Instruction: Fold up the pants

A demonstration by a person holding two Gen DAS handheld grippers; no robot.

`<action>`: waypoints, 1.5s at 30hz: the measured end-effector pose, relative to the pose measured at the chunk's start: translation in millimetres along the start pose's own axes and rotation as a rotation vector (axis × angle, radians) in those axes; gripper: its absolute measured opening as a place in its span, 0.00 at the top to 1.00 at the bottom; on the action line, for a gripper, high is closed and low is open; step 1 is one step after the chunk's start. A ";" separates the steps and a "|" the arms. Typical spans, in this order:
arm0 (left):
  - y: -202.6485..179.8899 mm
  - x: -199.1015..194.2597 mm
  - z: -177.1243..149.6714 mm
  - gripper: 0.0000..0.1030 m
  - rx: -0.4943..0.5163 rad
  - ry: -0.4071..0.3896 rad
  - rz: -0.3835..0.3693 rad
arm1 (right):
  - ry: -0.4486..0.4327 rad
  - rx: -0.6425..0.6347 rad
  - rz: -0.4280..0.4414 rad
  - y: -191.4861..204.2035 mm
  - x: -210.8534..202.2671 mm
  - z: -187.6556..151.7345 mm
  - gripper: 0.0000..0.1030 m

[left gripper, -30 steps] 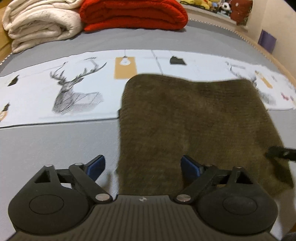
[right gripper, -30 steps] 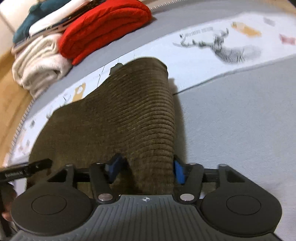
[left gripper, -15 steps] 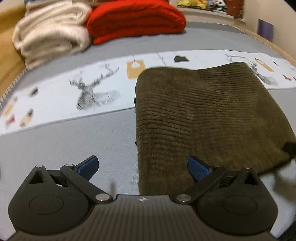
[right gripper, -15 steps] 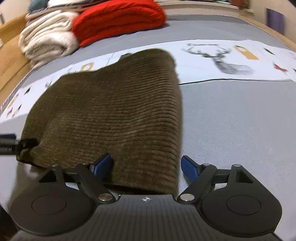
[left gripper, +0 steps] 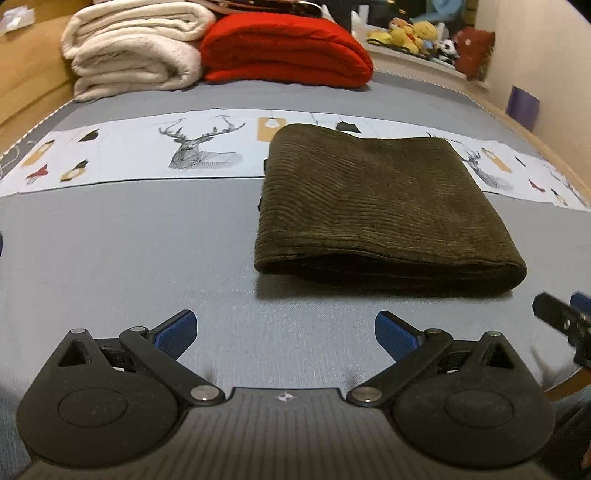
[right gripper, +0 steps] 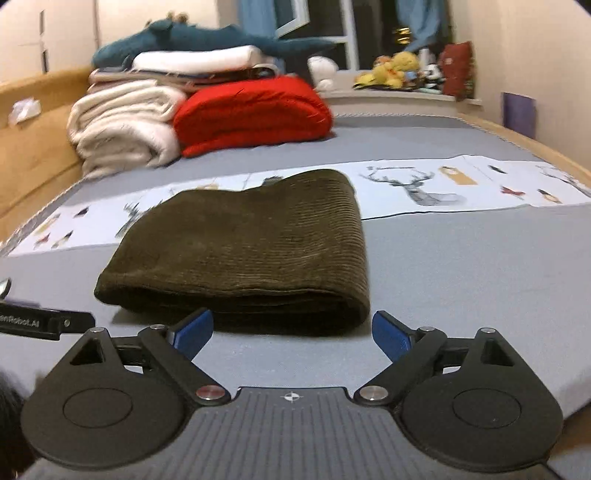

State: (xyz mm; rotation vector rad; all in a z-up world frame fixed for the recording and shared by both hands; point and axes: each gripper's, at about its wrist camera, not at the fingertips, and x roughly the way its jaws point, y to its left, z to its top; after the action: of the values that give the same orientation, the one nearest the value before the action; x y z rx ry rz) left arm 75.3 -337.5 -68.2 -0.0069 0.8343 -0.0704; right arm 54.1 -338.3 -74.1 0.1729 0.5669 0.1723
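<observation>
While both the left hand-held gripper [left gripper: 284,334] and the right hand-held gripper [right gripper: 291,332] gape empty, the folded pants [left gripper: 373,203] lie ahead on the bed [left gripper: 129,251]; their inner layers stay hidden.

A grey bed cover [left gripper: 110,258] fills the foreground, crossed by a white band printed with deer heads [left gripper: 201,147]; at the far end lie a folded cream blanket [right gripper: 122,125] and a red one [right gripper: 255,110], touching; a wooden bed frame [right gripper: 33,147] runs along the left; plush toys [right gripper: 391,68] sit on a ledge beneath a dark window [right gripper: 373,29]; cream walls [right gripper: 546,55] in dim warm light
</observation>
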 end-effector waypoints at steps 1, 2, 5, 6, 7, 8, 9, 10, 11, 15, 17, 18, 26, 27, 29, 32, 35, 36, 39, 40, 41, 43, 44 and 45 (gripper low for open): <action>-0.3 -2.1 -0.4 0.00 -0.003 -0.007 -0.006 | -0.011 0.004 0.010 3.2 -2.2 -3.4 0.09; -1.7 -4.3 -0.3 0.00 0.000 -0.019 -0.009 | -0.020 -0.002 0.017 6.8 -4.5 -6.7 0.09; -6.2 -5.7 -1.8 0.00 0.023 -0.048 0.009 | -0.068 -0.063 0.020 19.3 -10.4 -13.5 0.09; -6.7 -4.8 -2.0 0.00 0.026 -0.050 0.007 | -0.080 -0.084 0.017 22.7 -10.1 -15.9 0.09; -6.4 -3.1 -2.4 0.00 0.027 -0.048 0.005 | -0.093 -0.103 0.014 26.6 -11.5 -16.4 0.09; -6.2 -0.8 -2.5 0.00 0.027 -0.041 0.006 | -0.099 -0.106 0.022 28.6 -12.2 -17.2 0.09; -6.3 1.2 -2.7 0.00 0.027 -0.031 0.008 | -0.094 -0.093 0.037 28.8 -13.1 -16.8 0.09; -6.2 3.1 -3.0 0.00 0.026 -0.021 0.007 | -0.084 -0.070 0.048 27.0 -11.6 -15.8 0.09; -5.6 4.6 -3.4 0.00 0.027 -0.014 0.007 | -0.081 -0.048 0.048 25.6 -11.5 -15.9 0.09; -8.4 6.9 -5.4 0.00 0.043 -0.004 0.007 | -0.063 0.011 0.024 21.3 -5.1 -12.0 0.09; -9.3 6.9 -5.9 0.00 0.048 -0.008 0.008 | -0.052 0.030 0.017 20.4 -1.8 -12.2 0.09; -9.6 7.2 -5.8 0.00 0.047 -0.008 0.008 | -0.046 0.038 0.012 19.7 0.2 -12.7 0.09; -8.2 9.4 -4.1 0.00 0.031 -0.007 0.016 | -0.034 0.038 0.003 17.6 3.2 -14.8 0.09; -8.4 9.7 -4.0 0.00 0.032 -0.006 0.016 | -0.034 0.032 0.003 18.0 3.5 -14.6 0.09; -9.2 9.7 -4.0 0.00 0.034 -0.007 0.017 | -0.032 0.021 0.004 19.3 3.7 -15.0 0.09; -10.2 9.5 -4.9 0.00 0.041 -0.010 0.023 | -0.031 0.011 0.002 20.1 3.2 -15.2 0.09; -10.1 9.2 -4.8 0.00 0.039 -0.009 0.025 | -0.032 0.010 0.003 20.3 2.9 -15.3 0.09; -9.9 9.3 -4.8 0.00 0.037 -0.008 0.025 | -0.032 0.009 0.002 20.5 2.9 -15.2 0.09; -9.6 9.4 -5.0 0.00 0.036 -0.006 0.026 | -0.030 0.010 0.001 20.5 3.2 -15.6 0.09; -9.7 9.4 -5.1 0.00 0.036 -0.006 0.026 | -0.029 0.010 0.001 20.6 3.0 -15.6 0.09; -9.6 9.3 -4.8 0.00 0.038 -0.006 0.027 | -0.030 0.010 0.001 20.5 2.9 -15.5 0.09; -9.9 9.4 -4.6 0.00 0.039 -0.005 0.026 | -0.029 0.010 0.002 20.4 3.0 -15.4 0.09; -9.9 9.7 -4.3 0.00 0.041 -0.005 0.026 | -0.029 0.009 0.001 20.5 3.0 -15.5 0.09; -10.0 9.9 -4.4 0.00 0.042 -0.004 0.026 | -0.029 0.008 0.000 20.6 3.1 -15.6 0.09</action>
State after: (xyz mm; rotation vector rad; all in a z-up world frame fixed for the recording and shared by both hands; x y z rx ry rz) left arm 78.1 -348.0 -78.2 0.0433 0.8283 -0.0635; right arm 45.8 -315.9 -84.3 0.1829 0.5384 0.1672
